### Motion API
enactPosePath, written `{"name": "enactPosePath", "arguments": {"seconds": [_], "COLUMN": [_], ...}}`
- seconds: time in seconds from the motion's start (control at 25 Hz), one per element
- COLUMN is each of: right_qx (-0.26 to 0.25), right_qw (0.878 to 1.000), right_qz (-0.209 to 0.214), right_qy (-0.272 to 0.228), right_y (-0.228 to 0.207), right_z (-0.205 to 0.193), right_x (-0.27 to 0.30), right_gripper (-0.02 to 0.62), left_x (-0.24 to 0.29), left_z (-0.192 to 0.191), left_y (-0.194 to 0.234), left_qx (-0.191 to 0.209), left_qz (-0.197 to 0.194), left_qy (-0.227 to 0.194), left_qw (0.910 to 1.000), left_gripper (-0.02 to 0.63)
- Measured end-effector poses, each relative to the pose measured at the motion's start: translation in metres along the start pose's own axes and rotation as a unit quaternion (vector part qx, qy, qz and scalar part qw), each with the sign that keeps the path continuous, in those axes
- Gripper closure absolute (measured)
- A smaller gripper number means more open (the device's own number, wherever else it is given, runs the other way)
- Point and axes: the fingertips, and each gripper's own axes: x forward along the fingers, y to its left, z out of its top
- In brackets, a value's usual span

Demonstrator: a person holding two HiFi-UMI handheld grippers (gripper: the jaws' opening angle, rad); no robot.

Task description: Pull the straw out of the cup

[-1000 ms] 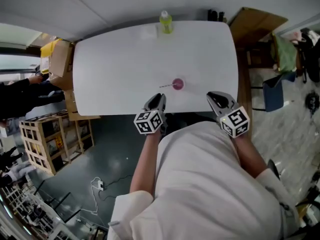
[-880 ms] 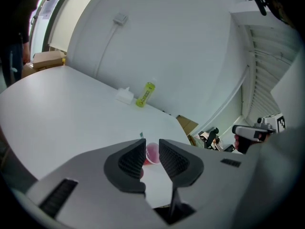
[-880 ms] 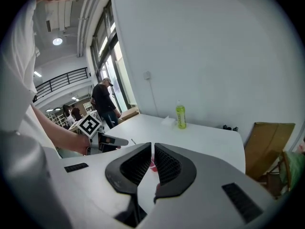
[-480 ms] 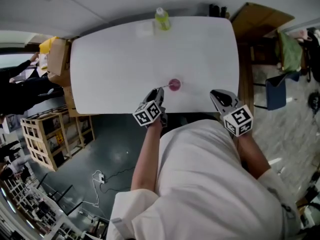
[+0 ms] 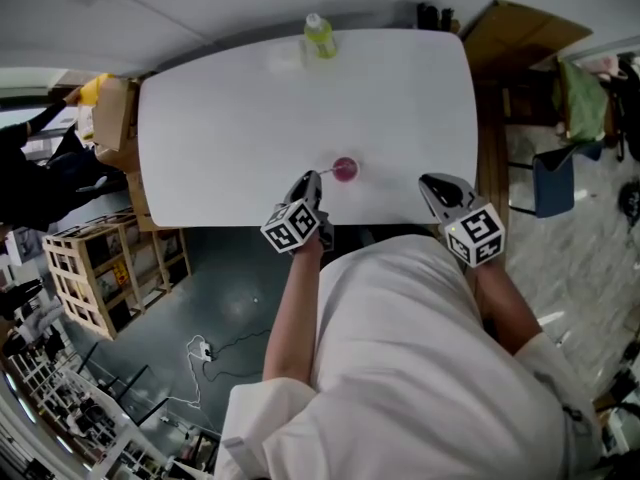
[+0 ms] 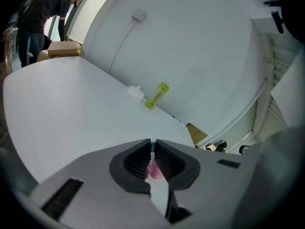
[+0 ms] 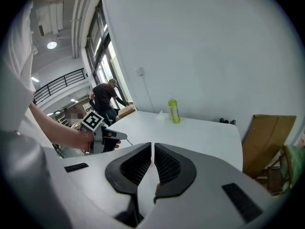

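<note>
Left gripper view: the straw (image 6: pixel 153 147) is seen upright, pinched between the pads of the left tool (image 6: pixel 152 144), whose jaws have just been closing on it. The pink cup (image 6: pixel 155 171) stands just beyond on the counter (image 6: pixel 57 109). The right tool (image 7: pixel 152 149), nearly closed and empty, is held well apart.

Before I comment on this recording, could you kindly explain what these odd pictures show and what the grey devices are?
A person holds two grey two-jaw grippers, each carrying a marker cube. The top-down picture comes from a camera on the person's head; the other two come from cameras riding on the grippers, looking along their jaws. On the white table stand a small pink cup with a thin straw in it and, at the far edge, a yellow-green plastic bottle. The left gripper has just been closing its jaws and now pinches the straw. The right gripper is shut and empty.
</note>
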Motion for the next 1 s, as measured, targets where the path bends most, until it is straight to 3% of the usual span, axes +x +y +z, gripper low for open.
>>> {"name": "enactPosePath", "arguments": {"seconds": [0.36, 0.64, 1.0], "right_qx": [-0.012, -0.039, -0.043], "right_qw": [1.0, 0.999, 0.999], "right_qz": [0.022, 0.028, 0.009], "right_qy": [0.003, -0.007, -0.013], "right_y": [0.006, 0.035, 0.094], "right_z": [-0.002, 0.008, -0.006], "right_x": [0.011, 0.02, 0.003], "right_gripper": [0.551, 0.551, 0.551], "left_x": [-0.03, -0.074, -0.141], "left_z": [0.013, 0.023, 0.032], "left_y": [-0.013, -0.023, -0.03], "left_qx": [0.017, 0.056, 0.069], "left_qz": [-0.006, -0.037, -0.09], "left_qy": [-0.028, -0.051, -0.087], "left_qw": [0.9995, 0.9964, 0.9897], "left_gripper": [0.58, 0.58, 0.581]}}
